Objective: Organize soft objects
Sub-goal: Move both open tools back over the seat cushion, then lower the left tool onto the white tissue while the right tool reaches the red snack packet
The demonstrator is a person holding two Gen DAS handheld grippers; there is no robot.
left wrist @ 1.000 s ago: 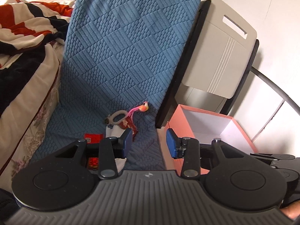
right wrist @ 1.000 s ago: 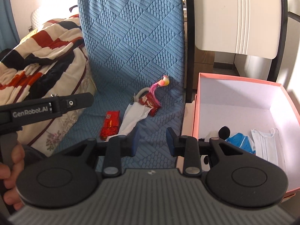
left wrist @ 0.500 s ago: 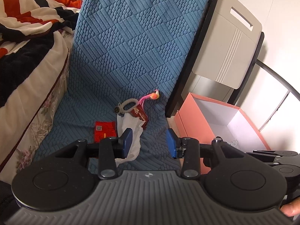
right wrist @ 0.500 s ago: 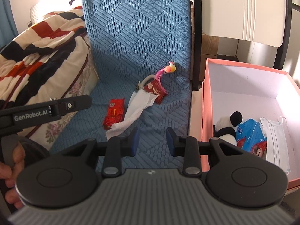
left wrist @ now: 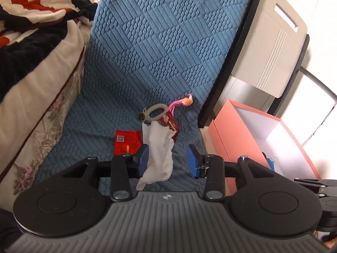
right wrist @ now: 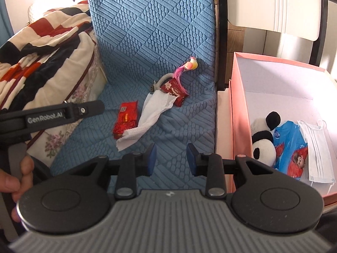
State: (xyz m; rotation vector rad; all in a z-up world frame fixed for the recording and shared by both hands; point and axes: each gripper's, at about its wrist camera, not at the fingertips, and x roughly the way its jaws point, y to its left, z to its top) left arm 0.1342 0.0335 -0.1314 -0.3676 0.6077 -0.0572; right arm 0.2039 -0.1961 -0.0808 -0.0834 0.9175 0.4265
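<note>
Hovering: both grippers hang above the blue mat (left wrist: pixel 160 48), pointing down at the loose items on it.
Left gripper (left wrist: pixel 167 158): jaws apart, nothing between the pads; in its view the tissue shows in the gap below, lying on the mat.
Right gripper (right wrist: pixel 171 159): jaws apart, empty, over bare mat between the tissue and the box.
Tissue (right wrist: pixel 147 116): white, crumpled, stretched long on the mat; its upper end overlaps the dark red packet.
Red packet (right wrist: pixel 124 119): flat on the mat, just left of the tissue, touching its lower end.
Dark red packet (right wrist: pixel 173 90): above the tissue, partly over the hair tie.
Hair tie (left wrist: pixel 152 113): grey loop, just above the tissue's top end.
Pink charm (right wrist: pixel 190 65): small pink and yellow piece with a pink tassel, near the mat's right edge, above the dark red packet.
Box (right wrist: pixel 238 126): pink with a white inside, open, beside the mat's right edge.
Panda (right wrist: pixel 263 141): plush, in the box against its left wall.
Blue pack (right wrist: pixel 291 147): in the box, touching the panda.
Mask (right wrist: pixel 316 147): white, in the box, right of the blue pack.
Blanket (left wrist: pixel 31 31): striped, heaped left of the mat.
Hand (right wrist: pixel 12 181): at the left edge of the right view, gripping the left gripper's handle.
</note>
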